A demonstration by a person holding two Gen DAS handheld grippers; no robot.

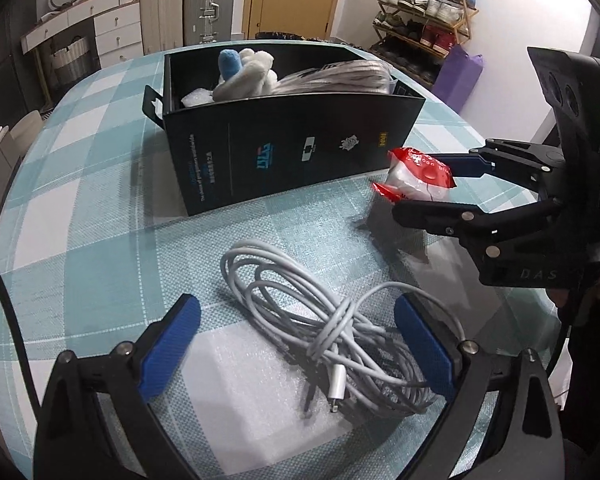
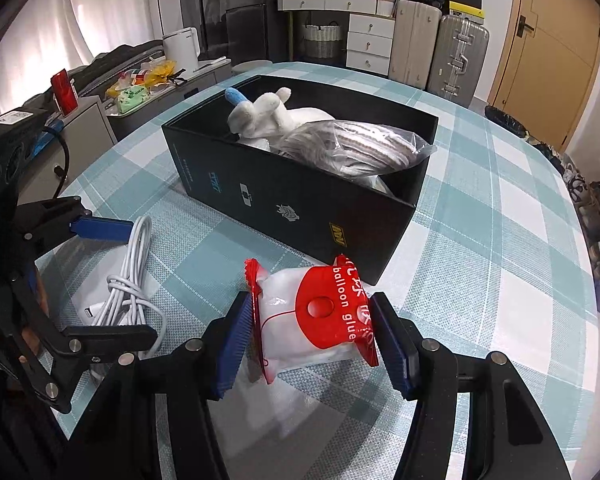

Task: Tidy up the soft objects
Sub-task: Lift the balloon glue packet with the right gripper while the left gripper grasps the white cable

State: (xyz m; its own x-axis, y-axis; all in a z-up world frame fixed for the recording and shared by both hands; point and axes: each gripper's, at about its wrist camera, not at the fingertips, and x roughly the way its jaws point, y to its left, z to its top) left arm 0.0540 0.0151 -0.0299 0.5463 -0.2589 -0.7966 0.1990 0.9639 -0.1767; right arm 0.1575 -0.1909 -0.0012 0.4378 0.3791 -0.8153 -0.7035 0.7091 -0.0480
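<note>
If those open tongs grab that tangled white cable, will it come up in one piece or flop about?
Probably mostly together: the coiled white charging cable is wrapped around its own middle. Loose outer loops would likely droop. It looks light, and might slide on the white foam sheet beneath when the left tongs close.

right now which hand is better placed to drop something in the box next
Right. The right tongs are shut on the balloon glue packet, just short of the black box. The left tongs are open around the white cable on the table.
</note>
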